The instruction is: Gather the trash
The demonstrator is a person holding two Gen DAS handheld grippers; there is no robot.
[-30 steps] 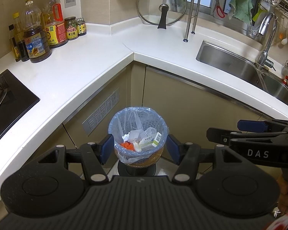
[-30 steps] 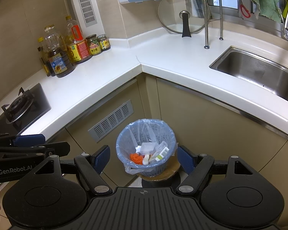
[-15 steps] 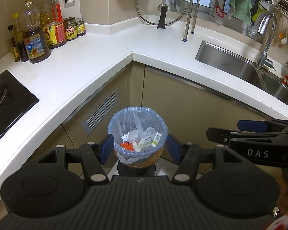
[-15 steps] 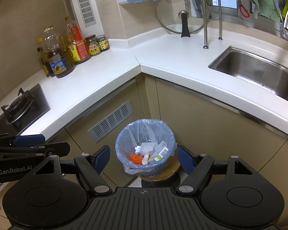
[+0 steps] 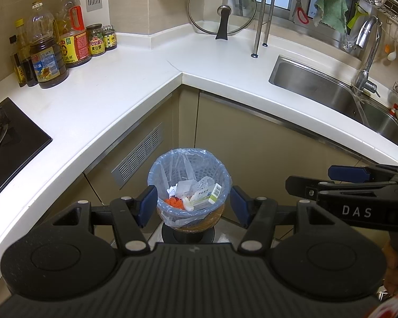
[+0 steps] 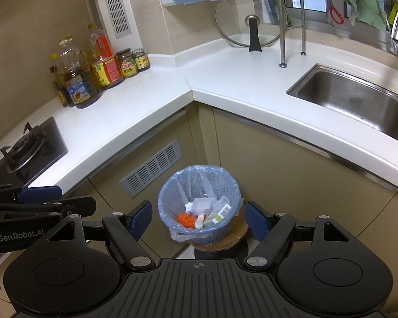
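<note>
1. The trash bin sits low on a round stand on the floor, in the corner under the white tabletop. It lies straight ahead of and below both tongs.
2. The left tongs are spread wide and hold nothing. The right tongs are spread wide too, also empty.
3. Both look about equally near; I cannot tell which is closer.
4. Inside the blue bag are a small box, white paper scraps and something orange.

left gripper barely shifted, nothing else
</note>
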